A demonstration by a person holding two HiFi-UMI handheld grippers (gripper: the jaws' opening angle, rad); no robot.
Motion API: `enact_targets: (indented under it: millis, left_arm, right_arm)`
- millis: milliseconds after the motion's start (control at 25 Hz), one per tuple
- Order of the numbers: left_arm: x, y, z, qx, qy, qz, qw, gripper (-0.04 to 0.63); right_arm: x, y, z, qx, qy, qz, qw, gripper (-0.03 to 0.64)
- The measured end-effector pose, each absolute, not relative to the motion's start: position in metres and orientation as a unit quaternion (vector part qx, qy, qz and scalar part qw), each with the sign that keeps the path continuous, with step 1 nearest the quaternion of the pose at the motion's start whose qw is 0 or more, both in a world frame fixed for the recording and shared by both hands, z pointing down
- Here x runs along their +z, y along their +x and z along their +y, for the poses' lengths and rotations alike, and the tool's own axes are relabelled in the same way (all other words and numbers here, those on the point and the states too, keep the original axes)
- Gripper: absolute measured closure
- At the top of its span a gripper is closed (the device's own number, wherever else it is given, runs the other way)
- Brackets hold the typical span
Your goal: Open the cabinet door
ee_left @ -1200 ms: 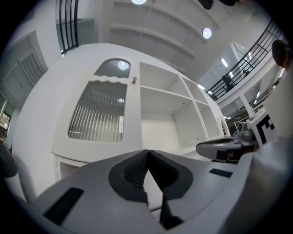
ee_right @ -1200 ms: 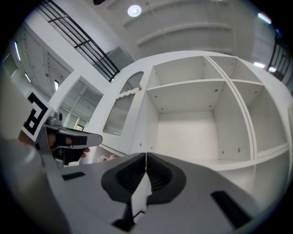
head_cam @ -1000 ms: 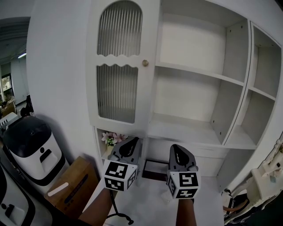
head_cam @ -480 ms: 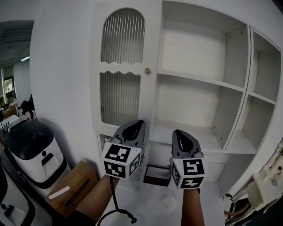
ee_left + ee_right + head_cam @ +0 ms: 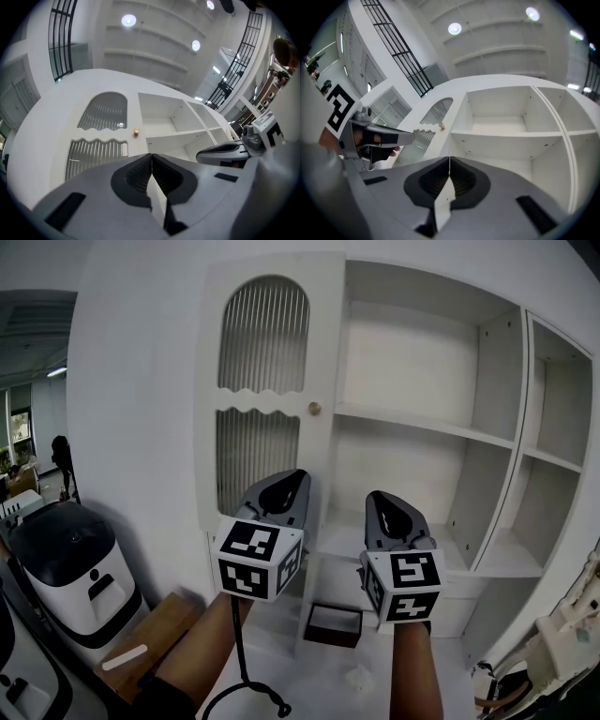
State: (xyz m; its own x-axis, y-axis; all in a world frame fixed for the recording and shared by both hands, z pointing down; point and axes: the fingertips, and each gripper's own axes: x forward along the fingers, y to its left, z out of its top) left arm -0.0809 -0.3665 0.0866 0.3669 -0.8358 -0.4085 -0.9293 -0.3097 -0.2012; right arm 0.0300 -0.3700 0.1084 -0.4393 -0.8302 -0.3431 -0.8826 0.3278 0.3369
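Left gripper [image 5: 284,482] and right gripper [image 5: 390,500]: both sitting clenched, empty. Cabinet door [image 5: 267,381]: standing closed ahead, its knob [image 5: 315,409] above them. Risk: clenched jaws glancing off the small knob.

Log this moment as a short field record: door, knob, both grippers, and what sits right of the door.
cabinet door: closed, two ribbed glass panels
knob: round, on the door's right edge, untouched
left gripper: jaws together, holding nothing, below the knob
right gripper: jaws together, holding nothing, beside the left one
open shelves: right of the door, no doors of their own
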Motion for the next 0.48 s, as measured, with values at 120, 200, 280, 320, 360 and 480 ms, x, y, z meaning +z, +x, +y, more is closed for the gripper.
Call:
enact_targets:
  millis: [120, 200, 280, 320, 360, 480]
  left_arm:
    - [0.090, -0.080, -0.370, 0.110, -0.800, 0.552, 0.207, 0.586]
    - [0.089, -0.081, -0.372, 0.108, -0.798, 0.555, 0.211, 0.586]
    - [0.086, -0.083, -0.375, 0.107, -0.794, 0.557, 0.216, 0.584]
    - [0.083, -0.083, -0.376, 0.106, -0.793, 0.558, 0.220, 0.584]
    - [0.080, -0.083, -0.378, 0.102, -0.792, 0.559, 0.225, 0.584]
    - [0.069, -0.081, -0.385, 0.089, -0.784, 0.564, 0.243, 0.583]
  right_arm:
    - [0.114, 0.030, -0.373, 0.239, -0.526, 0.815, 0.051, 0.595]
    - [0.115, 0.032, -0.375, 0.238, -0.527, 0.814, 0.051, 0.595]
    - [0.115, 0.034, -0.376, 0.238, -0.529, 0.813, 0.050, 0.595]
    - [0.115, 0.035, -0.377, 0.238, -0.530, 0.813, 0.050, 0.595]
    - [0.116, 0.036, -0.378, 0.237, -0.530, 0.813, 0.049, 0.595]
    - [0.119, 0.038, -0.380, 0.237, -0.532, 0.812, 0.046, 0.595]
